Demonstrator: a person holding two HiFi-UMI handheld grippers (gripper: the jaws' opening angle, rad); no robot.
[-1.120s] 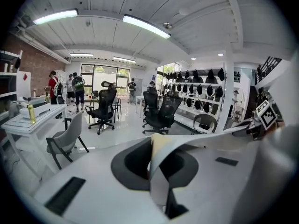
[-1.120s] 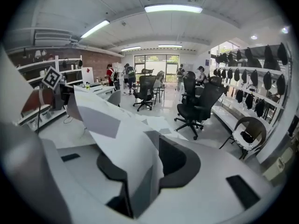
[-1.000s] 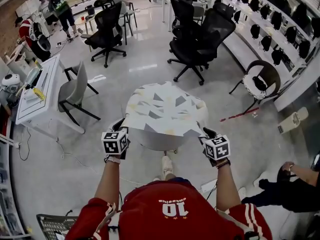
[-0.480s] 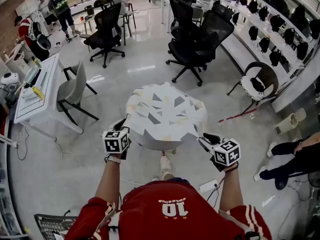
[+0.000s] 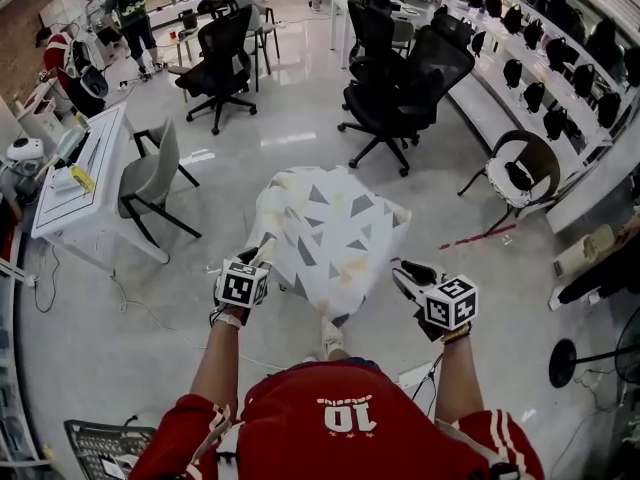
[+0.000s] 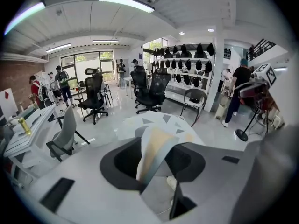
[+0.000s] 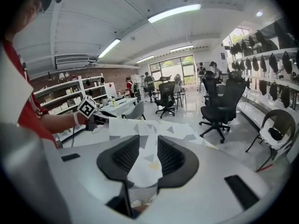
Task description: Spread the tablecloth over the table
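The tablecloth point(image 5: 330, 228), white with grey triangles, lies over a small round table and hangs to a point on my side. My left gripper point(image 5: 262, 258) is at the cloth's near left edge. In the left gripper view its jaws point(image 6: 156, 157) are opening, and a loose fold of the tablecloth point(image 6: 152, 153) stands between them with the pads clear of it. My right gripper point(image 5: 400, 268) is at the near right edge. In the right gripper view it point(image 7: 148, 155) is shut on the tablecloth point(image 7: 149, 129), which fills the gap between the pads.
Black office chairs point(image 5: 400, 78) stand beyond the table, a grey chair point(image 5: 150, 178) and a white desk point(image 5: 75, 178) to the left. A round wicker chair point(image 5: 520, 163) is at the right, a floor stand point(image 5: 570, 363) near right, a wire basket point(image 5: 100, 448) at lower left.
The left jaws have opened around the cloth edge and that hand has come in and down. The near edge, earlier stretched wide between both grippers, now sags to a point. The right gripper moved outward.
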